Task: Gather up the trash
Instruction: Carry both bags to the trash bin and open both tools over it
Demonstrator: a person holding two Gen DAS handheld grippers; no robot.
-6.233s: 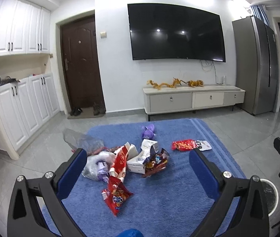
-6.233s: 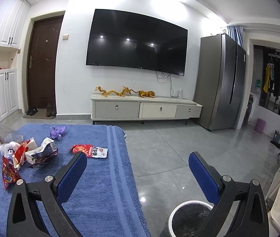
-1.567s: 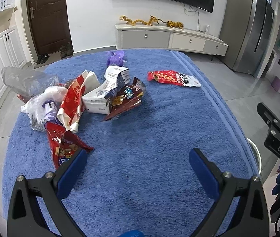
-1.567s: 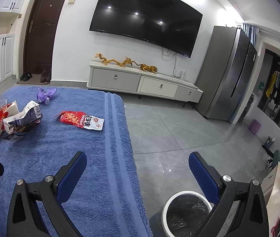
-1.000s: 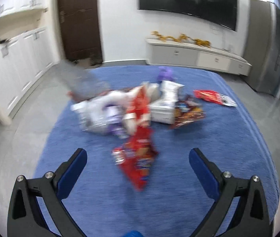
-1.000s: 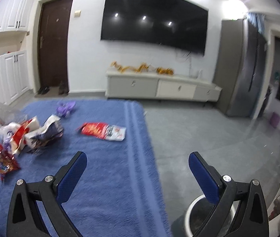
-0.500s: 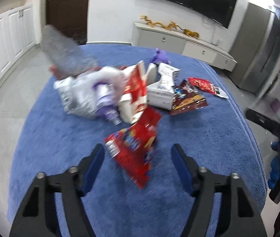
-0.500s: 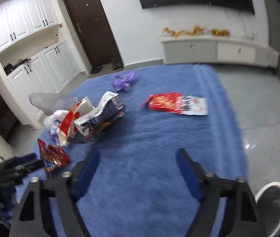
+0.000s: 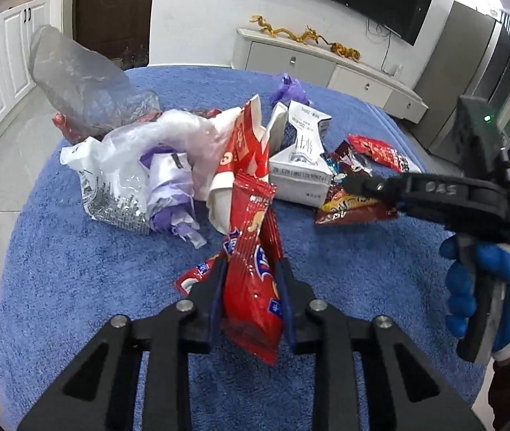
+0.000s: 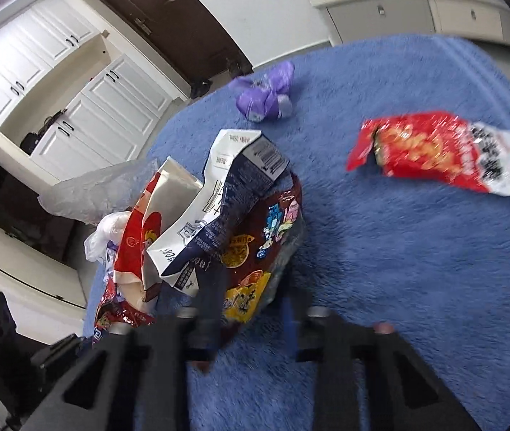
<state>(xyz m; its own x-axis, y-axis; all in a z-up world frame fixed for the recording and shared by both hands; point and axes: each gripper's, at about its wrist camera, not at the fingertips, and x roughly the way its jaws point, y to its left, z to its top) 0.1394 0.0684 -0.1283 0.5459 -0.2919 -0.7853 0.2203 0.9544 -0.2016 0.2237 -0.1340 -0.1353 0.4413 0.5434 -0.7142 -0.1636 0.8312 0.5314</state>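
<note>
Left wrist view, lower centre: left gripper [image 9: 249, 289] jaws clamp crinkled red foil snack packet [image 9: 251, 269] above blue rug [image 9: 75, 269]. Lift straight, avoid dragging neighbouring litter. Right gripper [image 10: 251, 318] jaws narrow, blurred; grip on dark-red wrapper [image 10: 255, 251] unclear.

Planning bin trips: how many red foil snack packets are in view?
3: one red packet clamped in the left gripper, a dark red packet in the right gripper, a red-and-white packet alone on the rug. Red under the clear plastic may be another.
</note>
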